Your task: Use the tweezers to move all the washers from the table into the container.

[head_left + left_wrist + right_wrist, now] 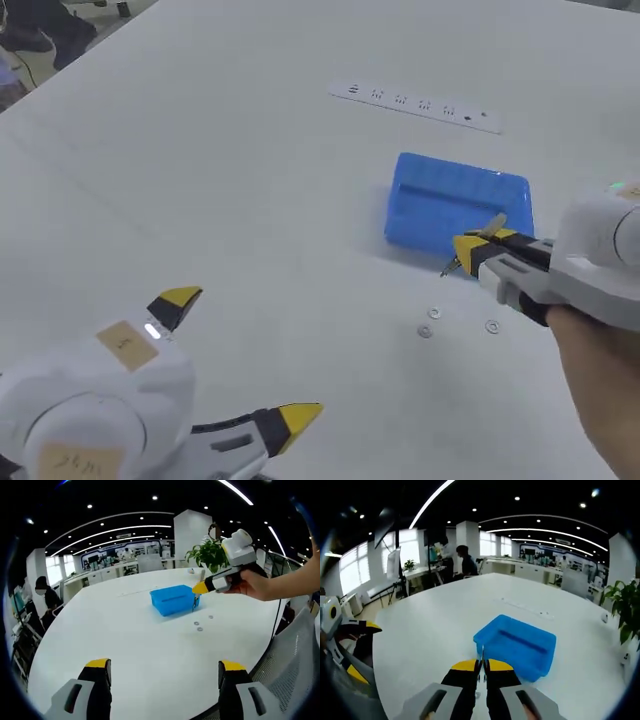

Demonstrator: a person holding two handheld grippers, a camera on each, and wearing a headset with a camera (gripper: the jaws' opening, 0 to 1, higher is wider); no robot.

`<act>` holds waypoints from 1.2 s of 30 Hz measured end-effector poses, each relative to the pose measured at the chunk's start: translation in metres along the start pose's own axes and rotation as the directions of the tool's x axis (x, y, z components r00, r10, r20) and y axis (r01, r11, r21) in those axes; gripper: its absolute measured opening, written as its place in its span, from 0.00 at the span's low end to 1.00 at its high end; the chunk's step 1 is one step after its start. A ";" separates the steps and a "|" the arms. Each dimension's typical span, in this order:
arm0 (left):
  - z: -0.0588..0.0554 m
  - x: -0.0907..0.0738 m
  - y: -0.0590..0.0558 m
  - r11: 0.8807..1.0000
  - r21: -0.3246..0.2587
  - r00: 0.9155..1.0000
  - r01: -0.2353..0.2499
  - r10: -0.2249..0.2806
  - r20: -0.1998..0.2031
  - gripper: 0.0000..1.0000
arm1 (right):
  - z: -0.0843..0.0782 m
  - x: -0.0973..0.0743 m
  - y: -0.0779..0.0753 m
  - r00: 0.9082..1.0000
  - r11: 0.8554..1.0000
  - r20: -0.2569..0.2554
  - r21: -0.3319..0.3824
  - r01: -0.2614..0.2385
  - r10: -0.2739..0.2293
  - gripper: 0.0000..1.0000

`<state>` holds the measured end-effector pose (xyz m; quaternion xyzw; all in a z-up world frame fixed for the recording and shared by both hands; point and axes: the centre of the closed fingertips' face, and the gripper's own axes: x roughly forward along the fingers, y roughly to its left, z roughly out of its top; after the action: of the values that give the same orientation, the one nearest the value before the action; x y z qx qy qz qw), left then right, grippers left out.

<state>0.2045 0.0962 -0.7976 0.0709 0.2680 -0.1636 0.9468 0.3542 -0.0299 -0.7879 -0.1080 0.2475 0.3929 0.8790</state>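
A blue container (460, 205) (173, 599) (517, 645) sits on the white table (250, 180). Three washers (434, 314) (200, 629) lie on the table just in front of it. My right gripper (472, 246) (481, 666) is shut on thin metal tweezers (450, 264) (193, 603) (482, 655), whose tips hang near the container's front edge, above the table. Whether the tips hold a washer is too small to tell. My left gripper (240, 355) (165, 666) stands open near the table's front left, with nothing between its fingers.
A white power strip (415, 105) lies behind the container. A potted plant (210, 555) stands at the table's far end. People sit at desks in the office beyond the table edge.
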 end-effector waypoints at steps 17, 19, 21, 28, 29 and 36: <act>-0.003 0.001 -0.003 1.000 0.011 1.000 0.001 -0.001 -0.024 0.89 | -0.032 0.002 0.000 0.997 1.000 -0.071 -0.005 0.001 -0.001 0.03; -0.004 0.001 -0.004 1.000 0.015 1.000 0.001 0.000 -0.027 0.89 | -0.032 0.003 0.000 0.998 1.000 -0.069 -0.006 0.004 -0.004 0.03; -0.004 0.001 -0.004 1.000 0.018 0.999 -0.001 0.001 -0.032 0.89 | -0.031 0.003 0.000 0.998 1.000 -0.067 -0.001 0.003 -0.003 0.03; -0.005 0.001 -0.005 1.000 0.019 0.999 0.001 -0.001 -0.034 0.89 | -0.034 0.005 0.000 0.997 1.000 -0.075 -0.005 0.002 -0.002 0.03; -0.005 0.001 -0.005 1.000 0.019 0.999 0.002 -0.001 -0.034 0.89 | -0.033 0.005 0.000 0.998 1.000 -0.063 -0.005 0.003 -0.003 0.03; -0.006 0.001 -0.005 1.000 0.019 0.999 -0.001 0.002 -0.038 0.88 | -0.033 0.005 0.000 0.998 1.000 -0.064 0.001 0.007 -0.007 0.02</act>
<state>0.2006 0.0930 -0.8038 0.0832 0.2845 -0.1642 0.9408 0.3451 -0.0398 -0.8187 -0.1207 0.2754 0.3859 0.8722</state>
